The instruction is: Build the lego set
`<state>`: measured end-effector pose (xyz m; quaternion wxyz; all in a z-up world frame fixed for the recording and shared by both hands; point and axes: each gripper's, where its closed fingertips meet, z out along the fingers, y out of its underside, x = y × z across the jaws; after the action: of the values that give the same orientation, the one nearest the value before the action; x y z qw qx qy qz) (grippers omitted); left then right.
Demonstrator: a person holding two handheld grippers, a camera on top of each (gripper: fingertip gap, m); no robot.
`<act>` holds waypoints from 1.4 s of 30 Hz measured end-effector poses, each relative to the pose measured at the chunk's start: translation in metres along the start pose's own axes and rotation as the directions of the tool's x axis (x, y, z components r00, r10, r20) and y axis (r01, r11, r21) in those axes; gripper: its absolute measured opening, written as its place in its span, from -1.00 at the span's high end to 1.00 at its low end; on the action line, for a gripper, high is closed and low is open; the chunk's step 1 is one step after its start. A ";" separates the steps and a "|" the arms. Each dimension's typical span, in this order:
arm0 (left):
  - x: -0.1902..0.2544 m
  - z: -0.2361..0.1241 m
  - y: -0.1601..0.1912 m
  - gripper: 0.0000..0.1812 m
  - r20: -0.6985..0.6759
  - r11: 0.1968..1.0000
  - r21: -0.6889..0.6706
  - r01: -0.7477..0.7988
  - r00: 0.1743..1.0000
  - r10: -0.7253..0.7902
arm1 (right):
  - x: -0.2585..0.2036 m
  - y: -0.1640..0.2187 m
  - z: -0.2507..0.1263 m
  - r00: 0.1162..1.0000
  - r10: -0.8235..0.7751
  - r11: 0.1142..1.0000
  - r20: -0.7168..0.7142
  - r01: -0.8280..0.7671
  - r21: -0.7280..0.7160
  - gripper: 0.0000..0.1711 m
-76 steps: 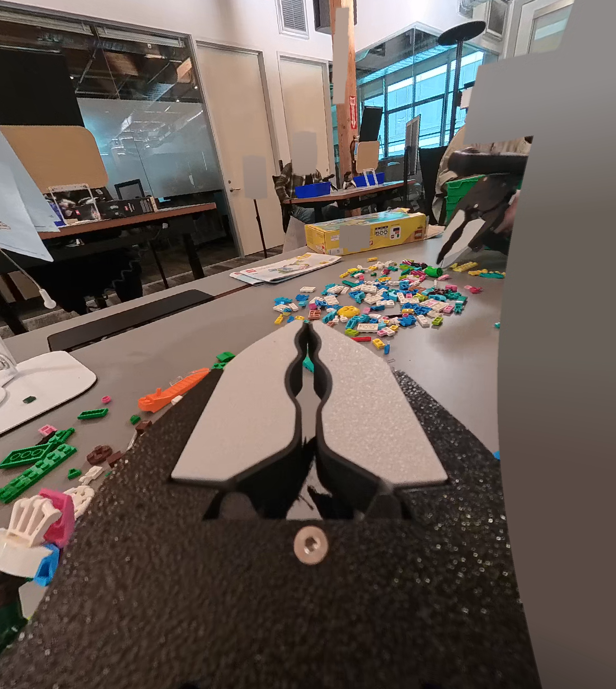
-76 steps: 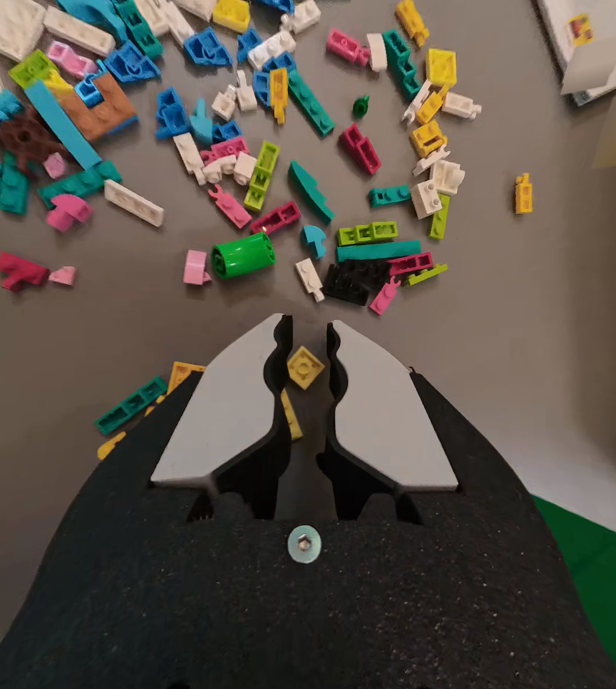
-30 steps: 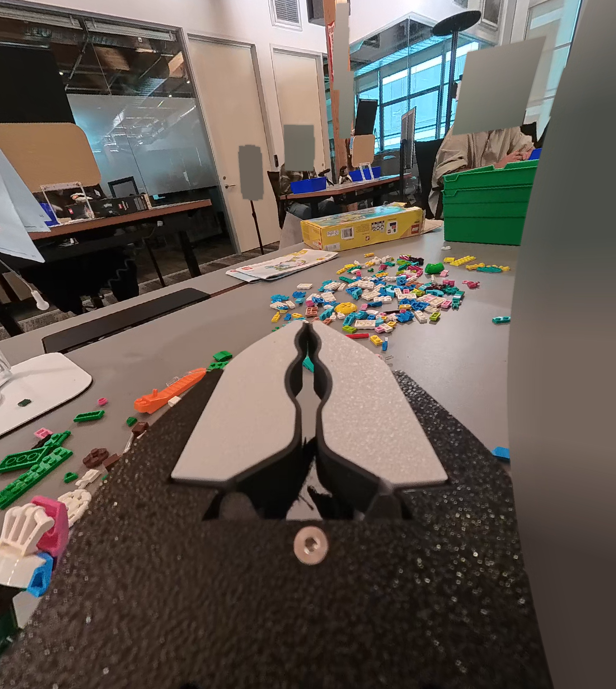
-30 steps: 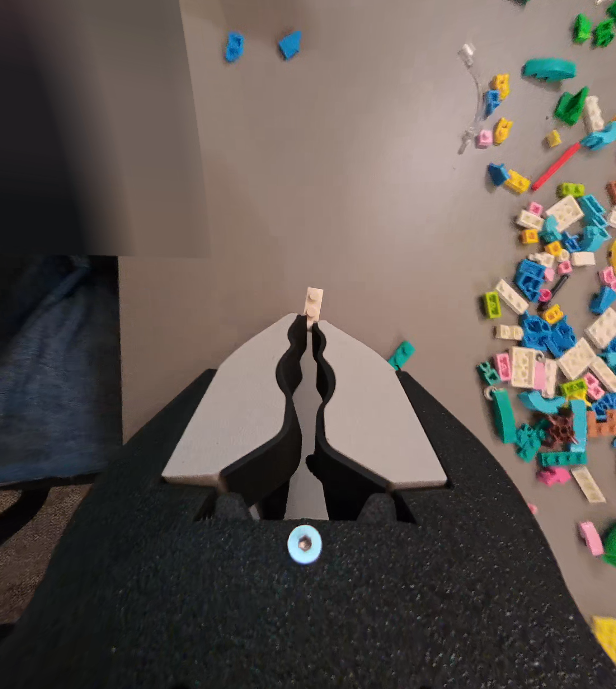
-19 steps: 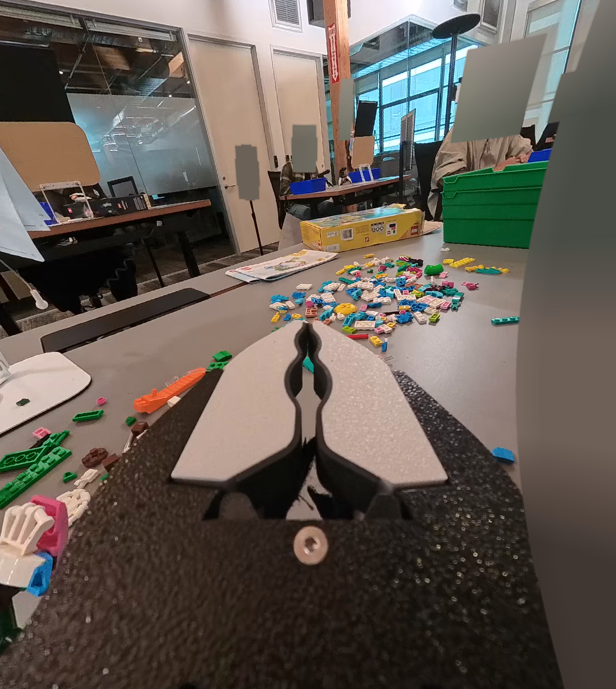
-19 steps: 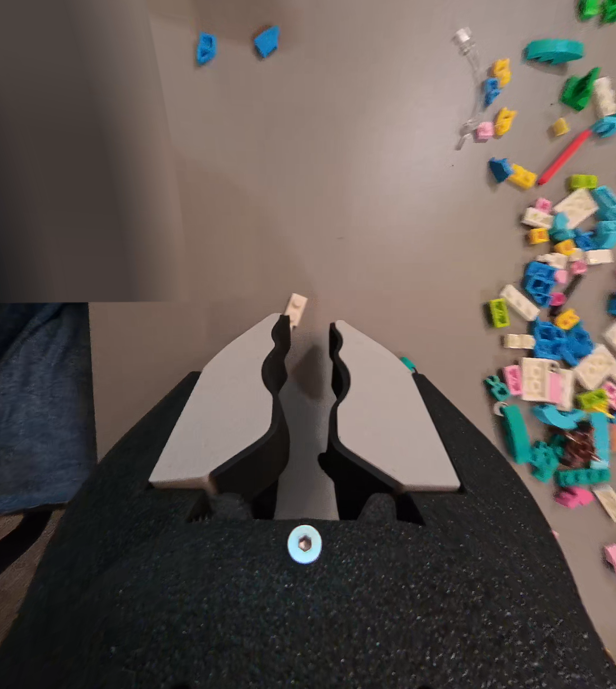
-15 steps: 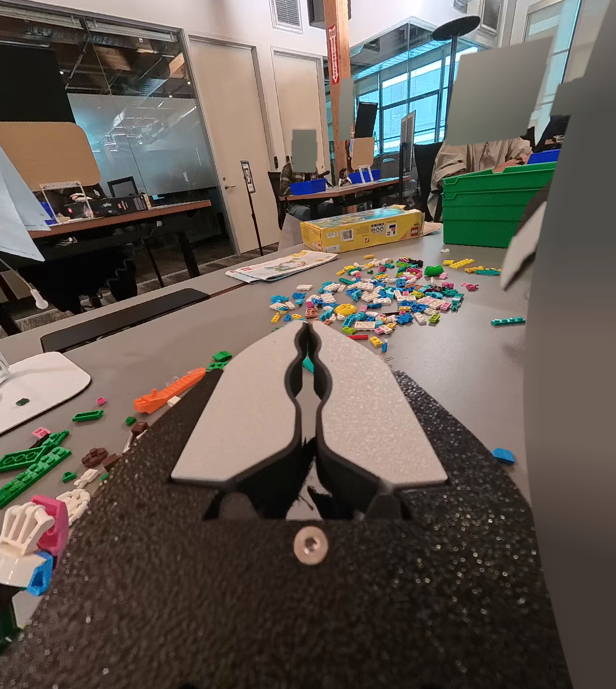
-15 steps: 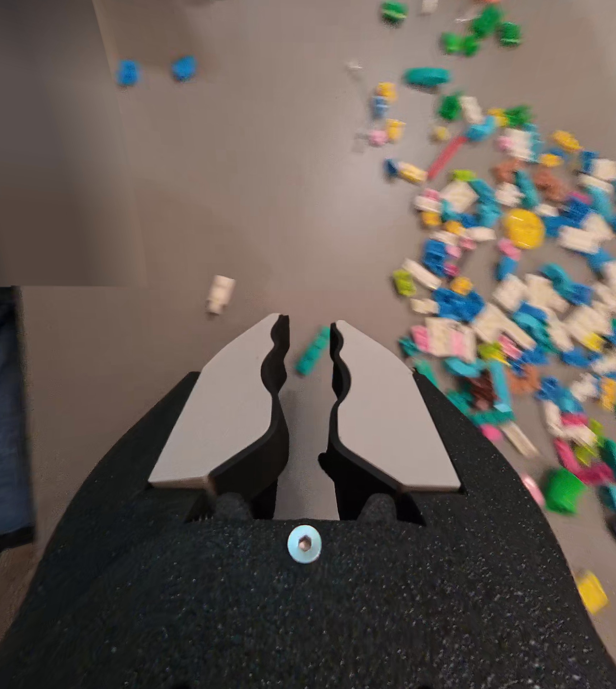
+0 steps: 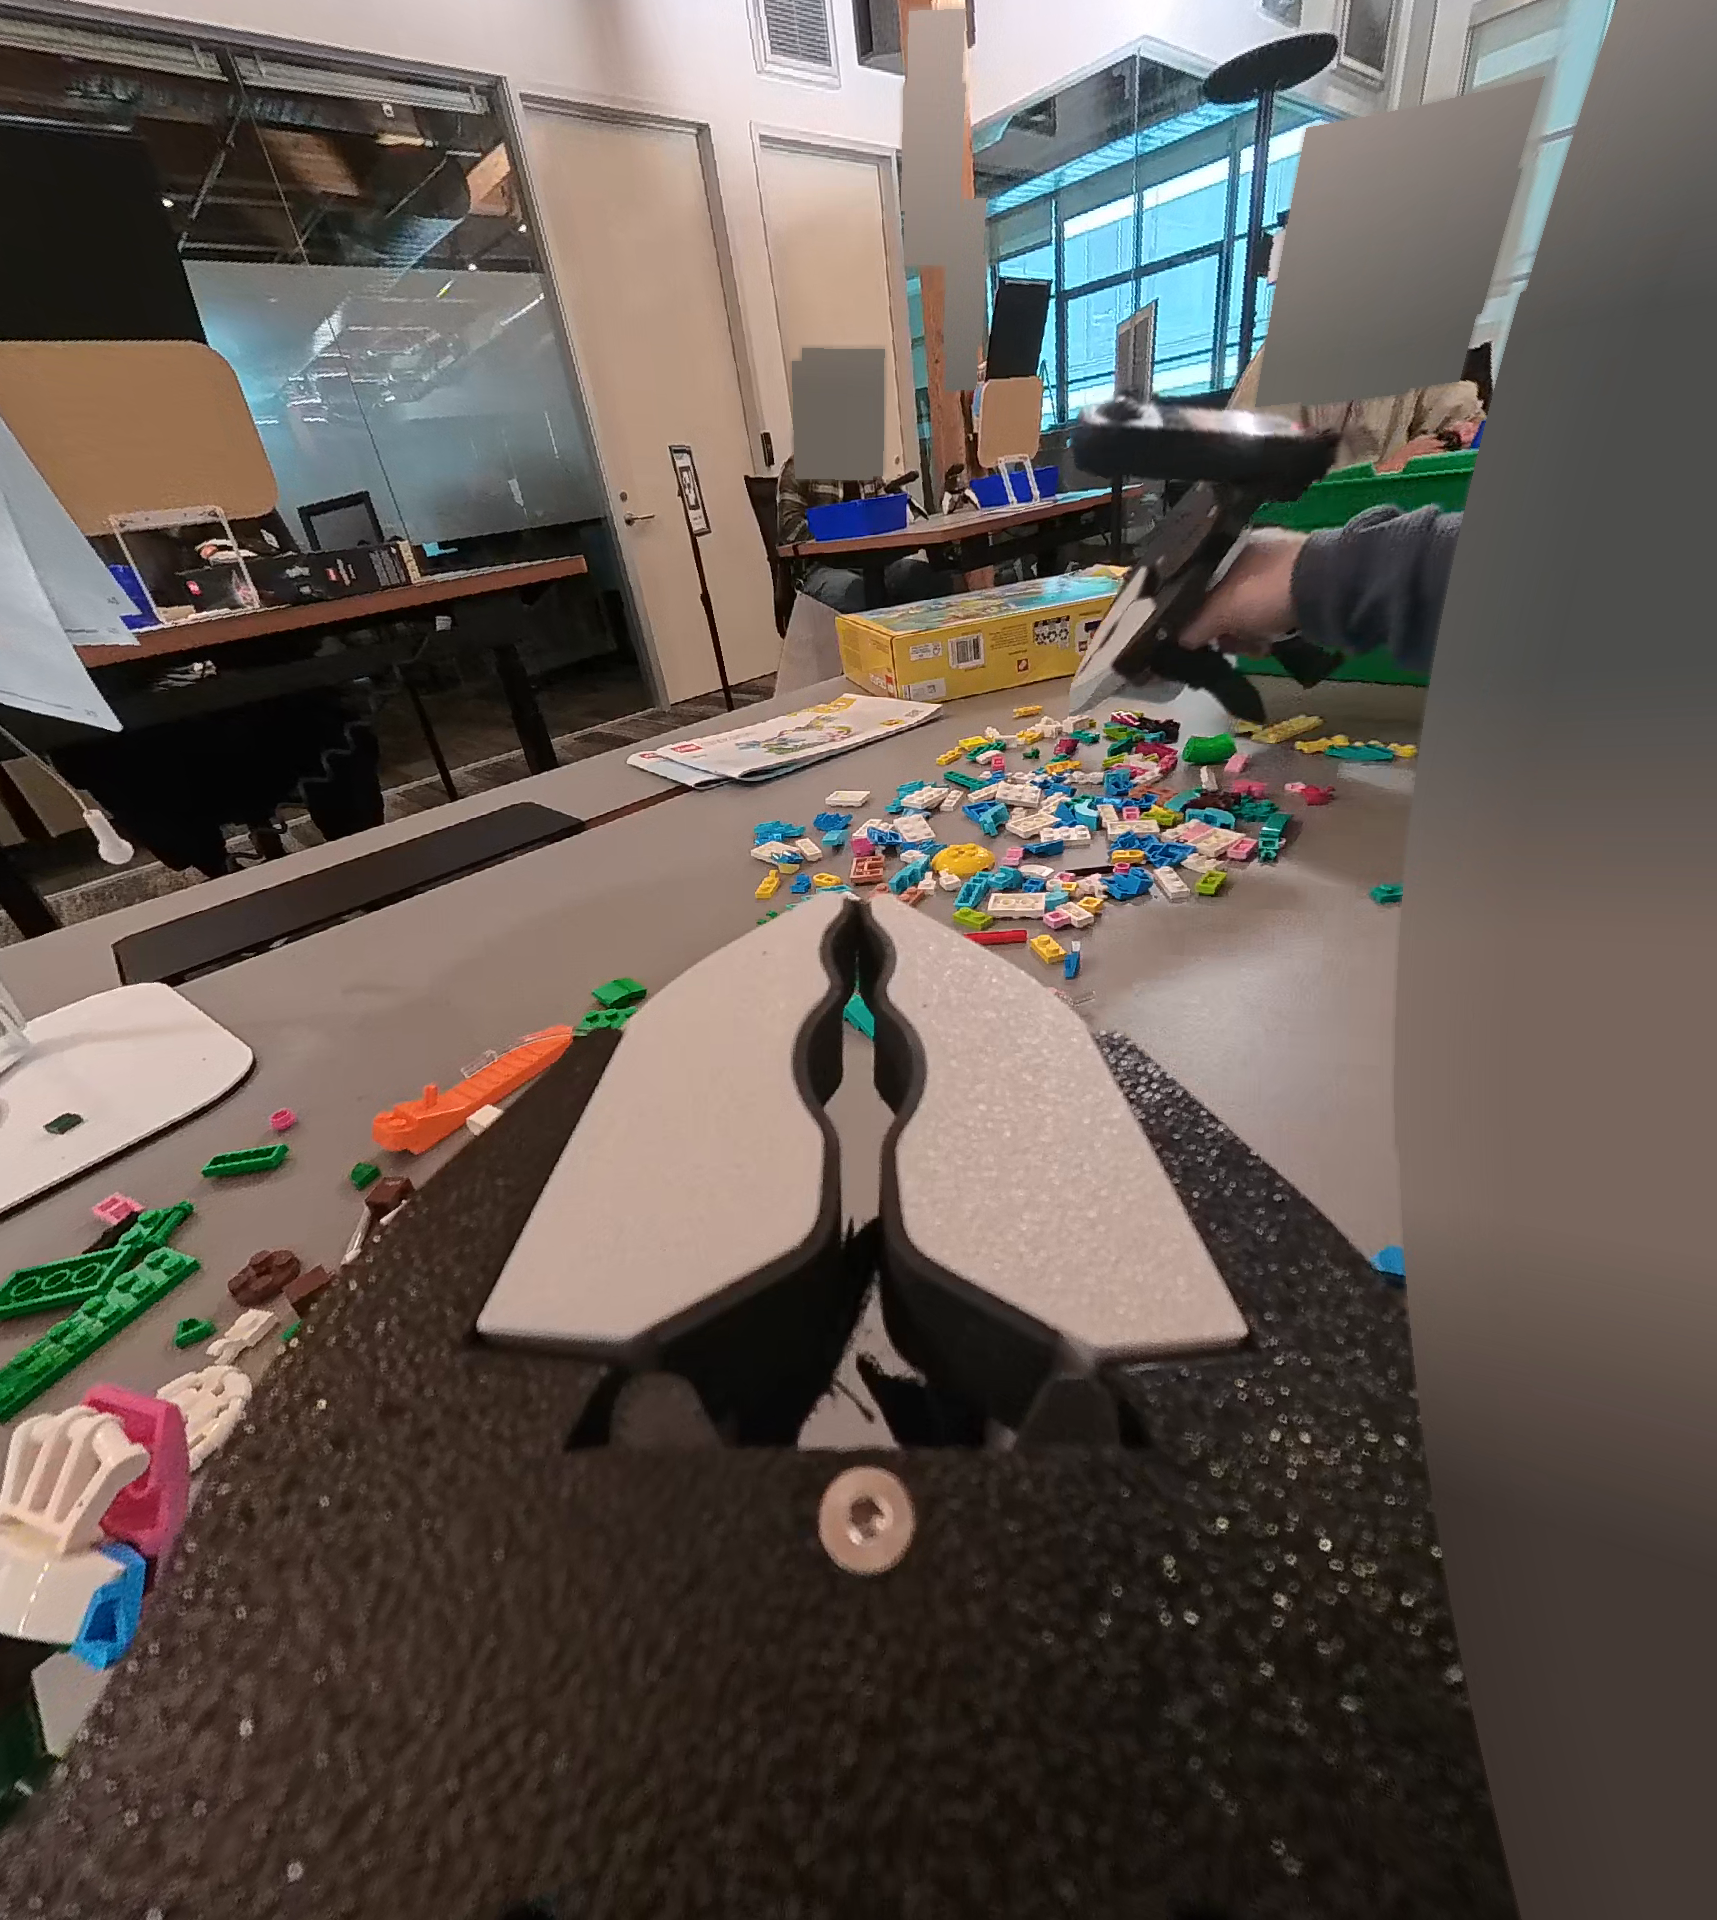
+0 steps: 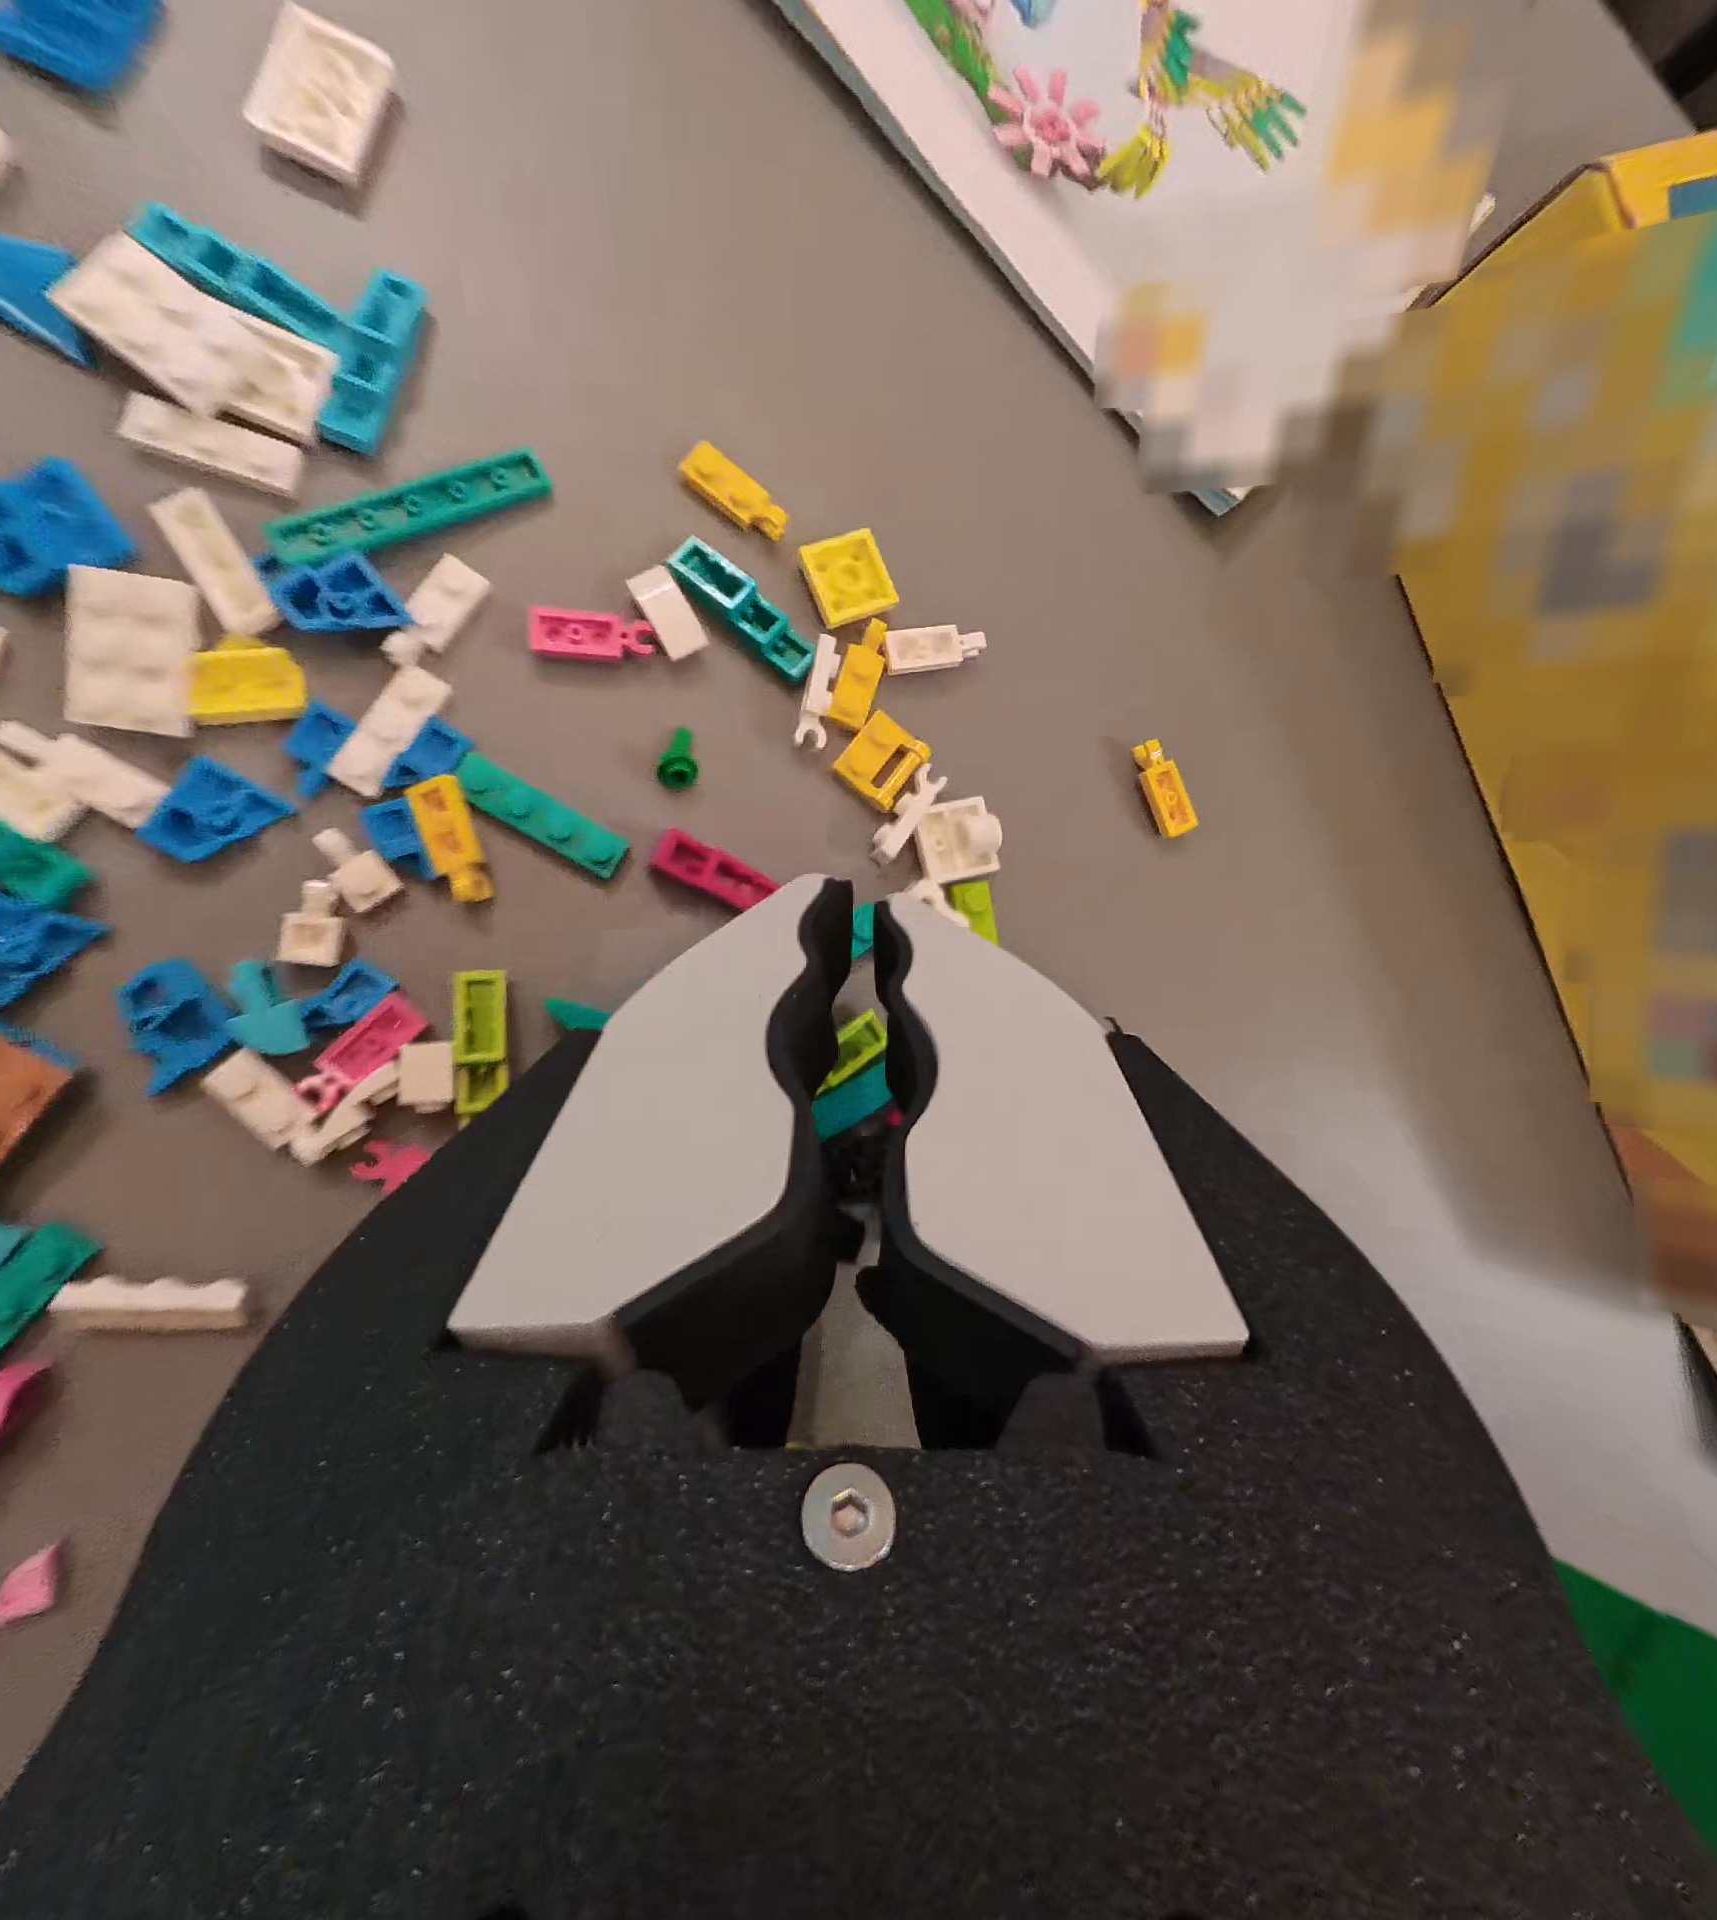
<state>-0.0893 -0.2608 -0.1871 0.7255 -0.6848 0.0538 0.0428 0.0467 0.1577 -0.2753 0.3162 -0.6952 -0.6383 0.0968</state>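
A heap of loose lego pieces [image 9: 1041, 831] lies on the grey table [image 9: 521, 935], in blue, teal, white, yellow and pink. My left gripper [image 9: 859, 914] is shut and empty, low over the near table. A small part-built model [image 9: 54, 1507], white, pink and blue, stands at its lower left. My right gripper [image 10: 865, 914] hangs over the heap's edge [image 10: 366, 675]. Its jaws are a narrow slit apart with nothing held, and loose pieces on the table show through the gap. It also shows in the left wrist view [image 9: 1093, 694], in a grey-sleeved hand above the heap.
A yellow set box [image 9: 979, 644] and an instruction booklet [image 9: 781, 738] lie behind the heap; the box [image 10: 1612, 727] is just right of my right gripper. A green bin [image 9: 1353, 582] stands far right. A white lamp base [image 9: 75, 1081], green plates [image 9: 85, 1309] and an orange piece [image 9: 469, 1096] lie left. The tips of one gripper are about 45 centimeters away from the tips of the other.
My right gripper let go of a small white piece, swung away from the table's near edge to the far side of the heap, and its jaws narrowed again. My left gripper has not moved.
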 end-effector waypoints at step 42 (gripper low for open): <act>0.024 0.010 0.019 1.00 -0.061 0.960 -0.118 -0.253 0.967 0.247 | -0.298 0.032 -0.123 0.552 -0.341 0.924 0.761 0.346 0.163 0.96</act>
<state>-0.0683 -0.2501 -0.2088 0.6685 -0.7175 0.1535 0.1219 0.0901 -0.1630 -0.2772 0.0203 -0.4470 -0.8345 0.3215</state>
